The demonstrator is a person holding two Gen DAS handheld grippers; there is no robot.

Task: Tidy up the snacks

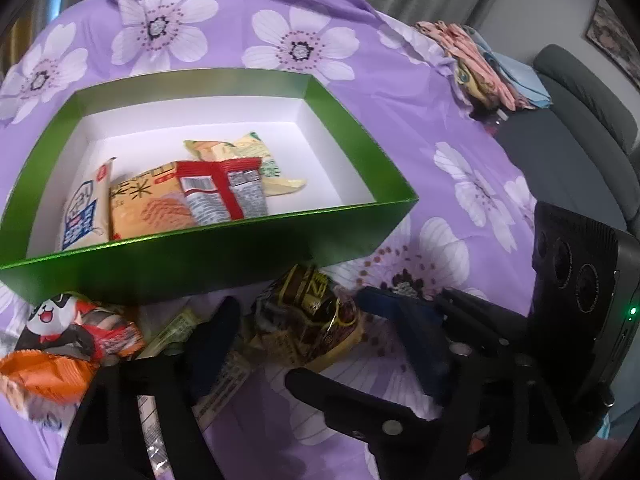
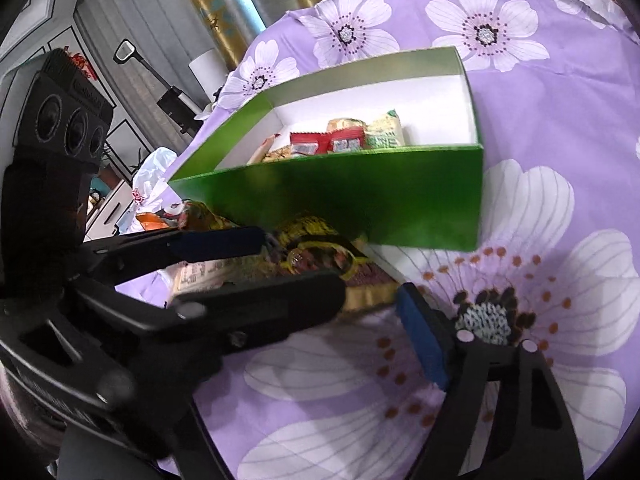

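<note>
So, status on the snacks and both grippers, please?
Left gripper open, right gripper open, both at black-and-gold packet. Green box holds several packets. Panda packet loose nearby, not in the way.

Left wrist view: close, angled down past its tongs at the box ahead. Right wrist view: close, angled down likewise, box ahead-left. Shared: box, dark packet, purple cloth.
</note>
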